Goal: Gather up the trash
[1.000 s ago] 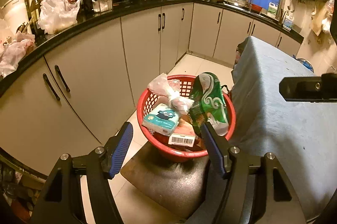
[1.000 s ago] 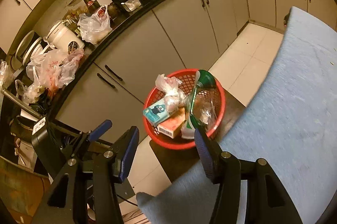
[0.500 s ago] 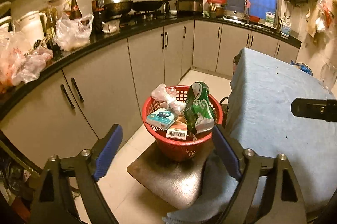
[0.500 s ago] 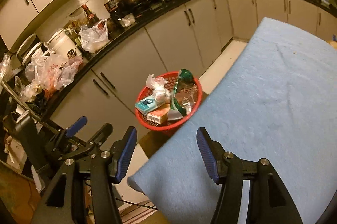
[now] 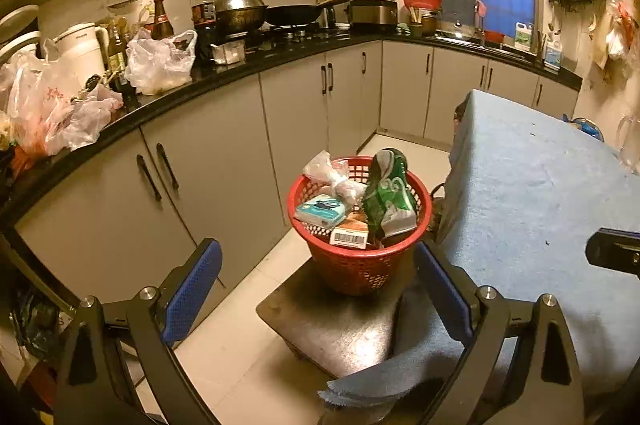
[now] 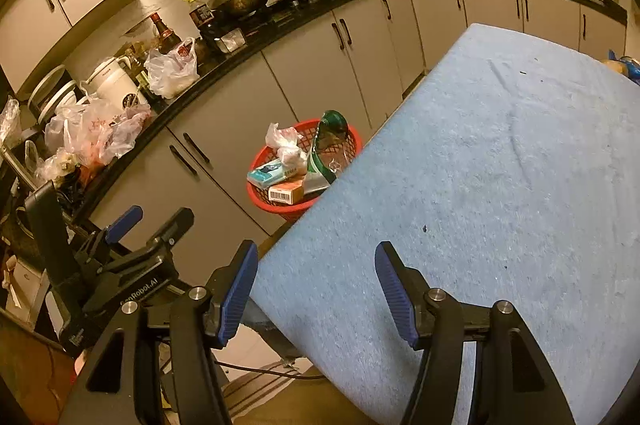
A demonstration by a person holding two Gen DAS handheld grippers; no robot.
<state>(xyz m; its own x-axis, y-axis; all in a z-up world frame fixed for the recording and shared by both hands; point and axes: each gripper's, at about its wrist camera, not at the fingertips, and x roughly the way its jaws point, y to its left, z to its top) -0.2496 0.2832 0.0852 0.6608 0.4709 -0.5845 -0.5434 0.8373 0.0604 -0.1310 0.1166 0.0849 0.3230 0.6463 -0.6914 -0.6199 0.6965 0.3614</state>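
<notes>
A red mesh basket (image 5: 360, 267) stands on a dark stool (image 5: 336, 325) beside the table; it also shows in the right wrist view (image 6: 296, 209). It holds a green snack bag (image 5: 390, 197), a tissue pack (image 5: 320, 211), a crumpled plastic bag (image 5: 330, 175) and a barcoded box (image 5: 350, 237). My left gripper (image 5: 318, 287) is open and empty, well back from the basket. My right gripper (image 6: 316, 287) is open and empty above the near corner of the blue cloth-covered table (image 6: 480, 185). The left gripper also shows at the left of the right wrist view (image 6: 152, 221).
Grey cabinets (image 5: 224, 161) under a black counter (image 5: 240, 73) run along the left and back, crowded with plastic bags (image 5: 160, 63), bottles, a kettle and pans. Pale tiled floor (image 5: 248, 337) lies between cabinets and stool. A few small dark specks lie on the cloth.
Both grippers have drawn back and up from the basket, which looks smaller now. The right gripper has swung over the table. Both stayed open and empty.
</notes>
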